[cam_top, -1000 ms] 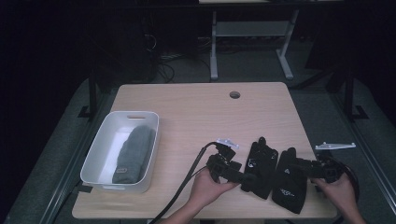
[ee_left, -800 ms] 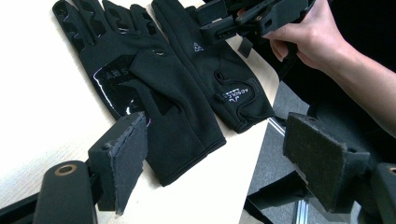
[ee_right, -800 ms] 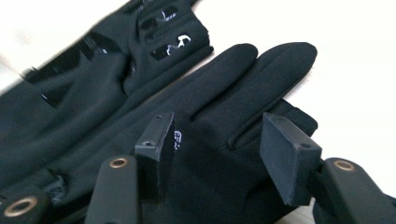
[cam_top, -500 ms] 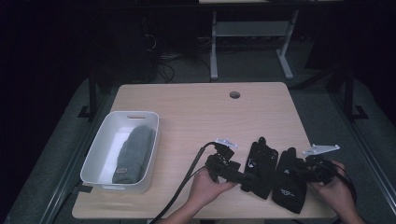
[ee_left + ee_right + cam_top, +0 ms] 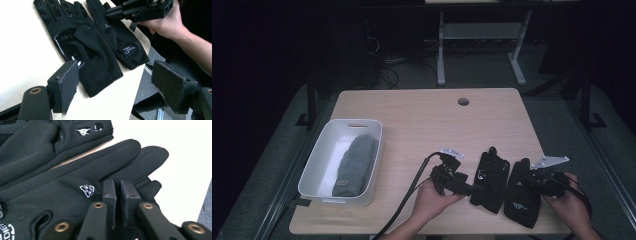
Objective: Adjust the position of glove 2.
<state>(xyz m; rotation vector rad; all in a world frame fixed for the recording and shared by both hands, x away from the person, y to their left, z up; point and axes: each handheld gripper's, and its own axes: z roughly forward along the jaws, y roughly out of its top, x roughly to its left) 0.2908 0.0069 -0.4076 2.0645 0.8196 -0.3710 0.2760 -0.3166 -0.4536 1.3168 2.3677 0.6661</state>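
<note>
A light wooden table (image 5: 422,125) with a round cable hole (image 5: 463,101) near its far edge carries a white tray (image 5: 319,165) at its left side, holding what looks like a folded grey cloth (image 5: 354,165). Near the front right, two black gloves lie side by side, the left glove (image 5: 489,180) just beside the right glove (image 5: 521,200).

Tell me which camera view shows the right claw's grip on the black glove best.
The right gripper view: the right claw has just closed, pinching the black glove by its fabric. The high view shows this claw small and dark on that glove. The left gripper view shows it from afar, above the glove.
</note>
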